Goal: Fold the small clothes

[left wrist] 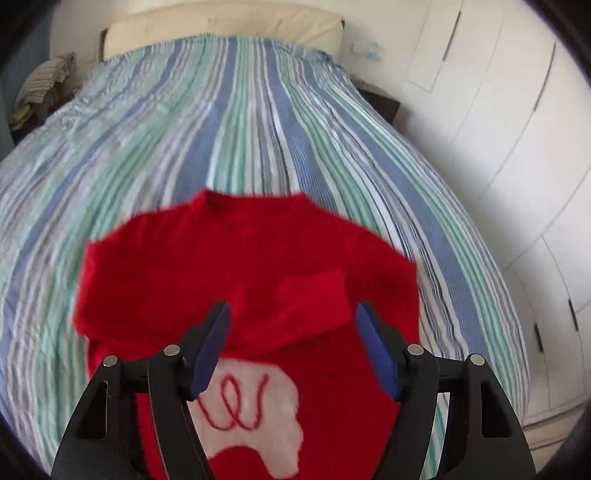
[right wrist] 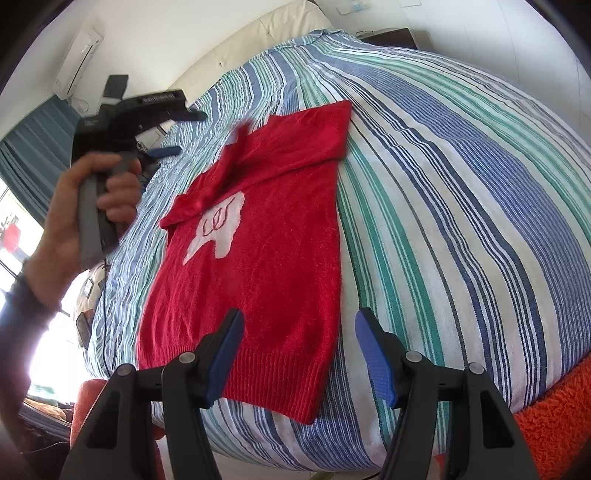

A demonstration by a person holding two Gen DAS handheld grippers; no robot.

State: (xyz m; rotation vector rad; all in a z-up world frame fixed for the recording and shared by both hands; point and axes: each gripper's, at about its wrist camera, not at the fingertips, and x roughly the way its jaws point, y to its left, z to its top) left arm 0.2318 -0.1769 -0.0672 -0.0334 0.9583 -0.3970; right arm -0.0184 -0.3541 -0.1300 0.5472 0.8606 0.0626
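Observation:
A small red sweater (left wrist: 258, 280) with a white patch (left wrist: 255, 413) lies flat on the striped bed, both sleeves folded in across its chest. It also shows in the right wrist view (right wrist: 266, 258), its ribbed hem nearest the camera. My left gripper (left wrist: 293, 332) is open and empty, hovering above the sweater's chest. It appears in the right wrist view (right wrist: 173, 133), held up in a hand to the left of the sweater. My right gripper (right wrist: 299, 339) is open and empty just above the hem.
The striped bedcover (left wrist: 221, 122) spreads around the sweater, with a cream headboard (left wrist: 221, 26) beyond. White wardrobe doors (left wrist: 517, 147) stand to the right. An orange fuzzy fabric (right wrist: 554, 424) lies at the bed's near edge. A clothes pile (left wrist: 44, 85) sits at the far left.

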